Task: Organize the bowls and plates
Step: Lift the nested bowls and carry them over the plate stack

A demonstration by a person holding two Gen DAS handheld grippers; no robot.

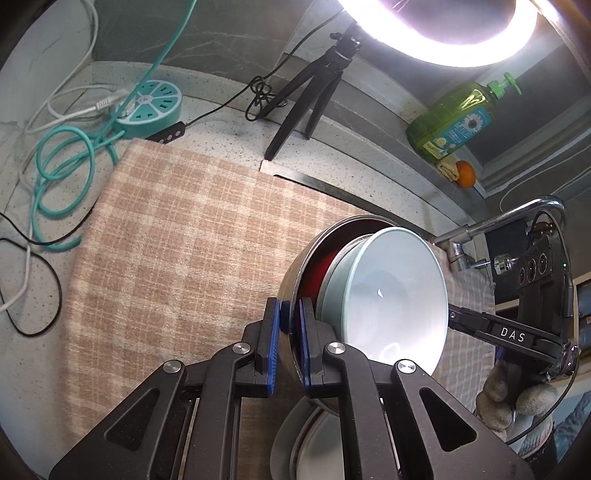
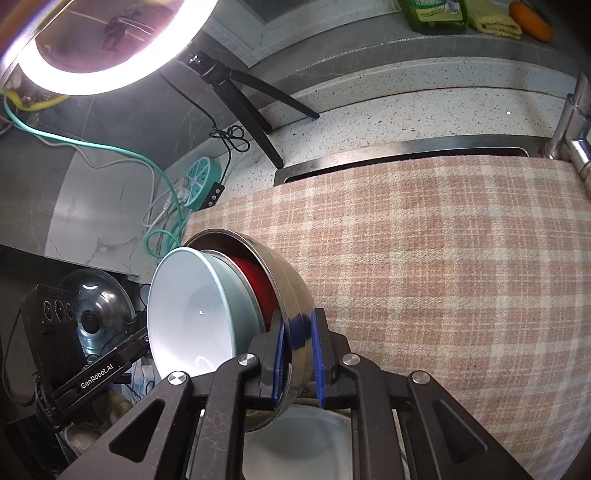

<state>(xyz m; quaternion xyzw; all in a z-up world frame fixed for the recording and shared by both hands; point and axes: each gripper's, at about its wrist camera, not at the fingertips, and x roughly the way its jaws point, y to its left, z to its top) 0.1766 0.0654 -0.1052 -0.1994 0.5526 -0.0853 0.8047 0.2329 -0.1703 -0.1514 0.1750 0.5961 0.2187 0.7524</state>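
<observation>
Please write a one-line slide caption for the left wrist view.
Left gripper clamps the steel bowl rim, nested with red bowl and pale blue bowl, above the plaid cloth.

Pink plaid cloth covers speckled desk. Lit ring light on black tripod. Teal round power strip w/ teal cable. Green soap bottle beside an orange; chrome faucet nearby.

From my left side, my right gripper carries "DAS" in white capitals on its black bar. From my right side, my left gripper reads "GenRobot.AI" — white on black. The green soap bottle has a label, perhaps Chinese — too blurred to read.
</observation>
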